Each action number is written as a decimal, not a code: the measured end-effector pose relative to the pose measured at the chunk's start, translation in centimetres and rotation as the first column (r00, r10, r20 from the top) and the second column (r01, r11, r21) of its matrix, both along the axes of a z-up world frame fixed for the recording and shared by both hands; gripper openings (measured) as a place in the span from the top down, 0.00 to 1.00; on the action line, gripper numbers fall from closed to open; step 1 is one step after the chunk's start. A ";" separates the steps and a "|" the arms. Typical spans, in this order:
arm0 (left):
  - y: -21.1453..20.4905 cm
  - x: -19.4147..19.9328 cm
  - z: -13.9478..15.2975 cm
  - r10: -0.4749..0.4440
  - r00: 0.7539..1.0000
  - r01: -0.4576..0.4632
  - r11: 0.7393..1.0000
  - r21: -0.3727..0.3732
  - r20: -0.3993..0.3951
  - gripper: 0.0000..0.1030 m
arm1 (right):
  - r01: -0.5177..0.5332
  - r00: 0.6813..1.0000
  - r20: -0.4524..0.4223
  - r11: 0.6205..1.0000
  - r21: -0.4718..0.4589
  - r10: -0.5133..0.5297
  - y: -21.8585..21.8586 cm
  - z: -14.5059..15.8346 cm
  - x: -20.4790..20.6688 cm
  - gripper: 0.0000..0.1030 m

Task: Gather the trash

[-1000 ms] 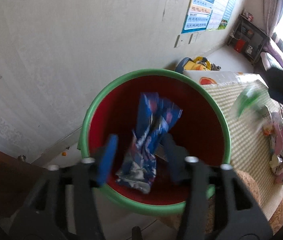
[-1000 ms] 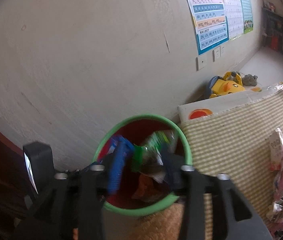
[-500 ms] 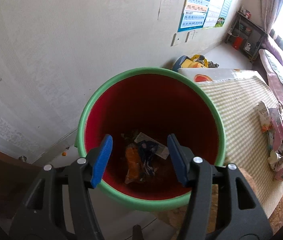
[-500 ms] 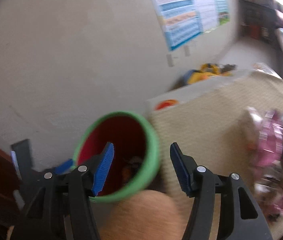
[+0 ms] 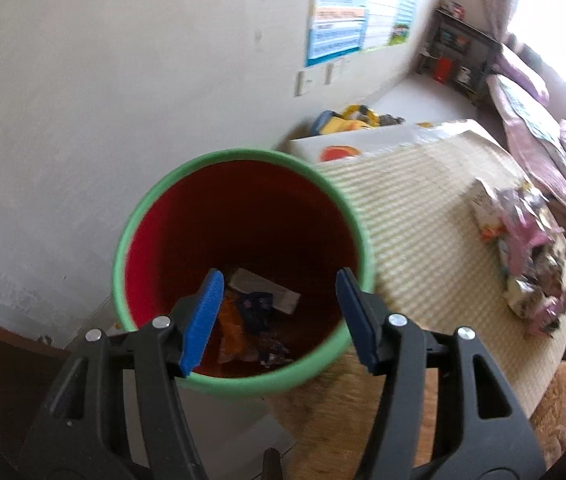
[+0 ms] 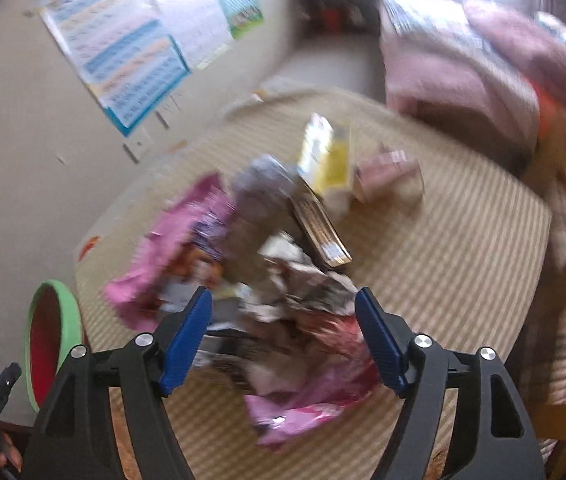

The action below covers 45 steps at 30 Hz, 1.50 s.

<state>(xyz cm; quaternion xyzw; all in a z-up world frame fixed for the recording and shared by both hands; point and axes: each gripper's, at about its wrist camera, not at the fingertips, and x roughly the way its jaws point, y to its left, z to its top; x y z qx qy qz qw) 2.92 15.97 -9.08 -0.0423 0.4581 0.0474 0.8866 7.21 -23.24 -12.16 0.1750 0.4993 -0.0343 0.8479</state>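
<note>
My left hand-held gripper (image 5: 279,314) hangs over the green-rimmed red bin (image 5: 155,216), its blue pads spread wide with nothing between them. Wrappers (image 5: 251,308) lie at the bin's bottom, orange, dark blue and white. My right hand-held gripper (image 6: 283,334) is just as wide open and empty, pointed at the blurred pile of trash (image 6: 267,264) on the striped counter (image 6: 443,248); pink bags and a yellow carton (image 6: 325,160) show in it
</note>
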 end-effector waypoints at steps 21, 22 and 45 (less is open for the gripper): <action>-22.0 8.2 1.2 -0.421 0.907 0.421 0.907 0.008 -0.018 0.46 | -0.018 0.962 0.272 0.993 0.116 -0.014 -2.4 5.9 -8.1 0.76; -23.0 9.0 0.8 -0.436 0.899 0.437 0.900 0.011 -0.033 0.46 | -0.014 0.963 0.270 0.993 0.120 -0.019 -2.7 5.8 -8.3 0.76; -22.6 7.2 -0.9 -0.392 0.916 0.393 0.919 -0.004 -0.090 0.61 | -0.008 0.971 0.235 0.981 0.194 -0.039 -3.2 4.1 -8.5 0.76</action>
